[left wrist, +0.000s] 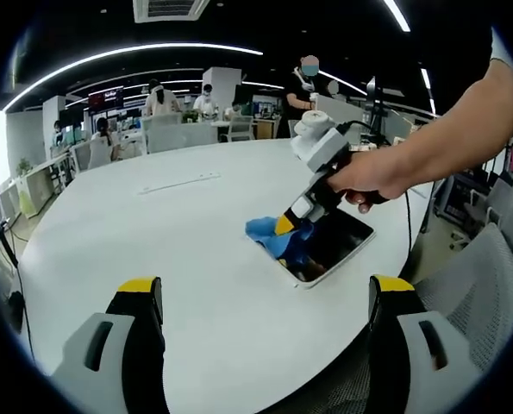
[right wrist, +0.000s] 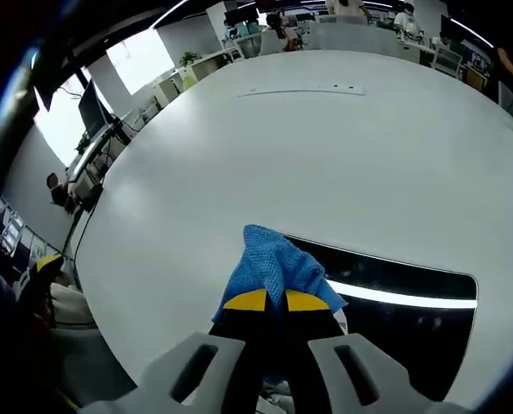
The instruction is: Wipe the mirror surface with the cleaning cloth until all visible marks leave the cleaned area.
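Note:
A rectangular mirror [left wrist: 342, 241] [right wrist: 411, 293] with a white frame lies flat on the round white table [left wrist: 153, 233] [right wrist: 325, 147]. A crumpled blue cloth [left wrist: 278, 237] [right wrist: 272, 267] rests on the mirror's left end. My right gripper [right wrist: 276, 300] is shut on the cloth and presses it down on the glass; in the left gripper view the right gripper [left wrist: 292, 222] comes in from the right, held by a person's hand [left wrist: 364, 177]. My left gripper [left wrist: 265, 289] hovers open over the table's near side, well short of the mirror, holding nothing.
A thin white strip [left wrist: 178, 183] [right wrist: 303, 90] lies farther out on the table. A grey mesh chair [left wrist: 480, 310] stands at the table's right edge. Desks, monitors and several people fill the office behind.

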`<action>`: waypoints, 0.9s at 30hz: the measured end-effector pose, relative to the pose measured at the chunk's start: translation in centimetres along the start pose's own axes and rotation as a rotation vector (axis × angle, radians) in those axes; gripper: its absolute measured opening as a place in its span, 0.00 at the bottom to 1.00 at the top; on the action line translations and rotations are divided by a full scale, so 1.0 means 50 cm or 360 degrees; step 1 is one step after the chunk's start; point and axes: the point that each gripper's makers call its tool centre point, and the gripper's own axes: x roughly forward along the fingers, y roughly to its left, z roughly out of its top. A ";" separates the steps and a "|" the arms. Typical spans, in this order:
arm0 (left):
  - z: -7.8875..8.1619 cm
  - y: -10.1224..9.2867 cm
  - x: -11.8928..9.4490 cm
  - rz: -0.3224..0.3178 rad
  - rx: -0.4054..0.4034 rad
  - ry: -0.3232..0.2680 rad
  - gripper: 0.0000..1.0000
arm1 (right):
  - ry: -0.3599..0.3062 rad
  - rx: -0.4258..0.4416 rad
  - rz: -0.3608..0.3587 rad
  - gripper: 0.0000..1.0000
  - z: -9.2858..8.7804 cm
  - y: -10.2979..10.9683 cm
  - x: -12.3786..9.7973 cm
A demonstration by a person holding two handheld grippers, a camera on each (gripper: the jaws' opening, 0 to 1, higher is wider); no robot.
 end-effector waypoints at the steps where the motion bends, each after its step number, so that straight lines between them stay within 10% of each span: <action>1: 0.001 0.000 -0.001 0.0001 0.0000 -0.0002 0.99 | 0.0004 -0.0001 0.0004 0.00 -0.004 0.002 -0.002; 27: 0.007 0.006 -0.004 0.0028 -0.0002 -0.0018 0.99 | 0.0005 -0.0022 0.0045 0.00 -0.016 0.006 0.000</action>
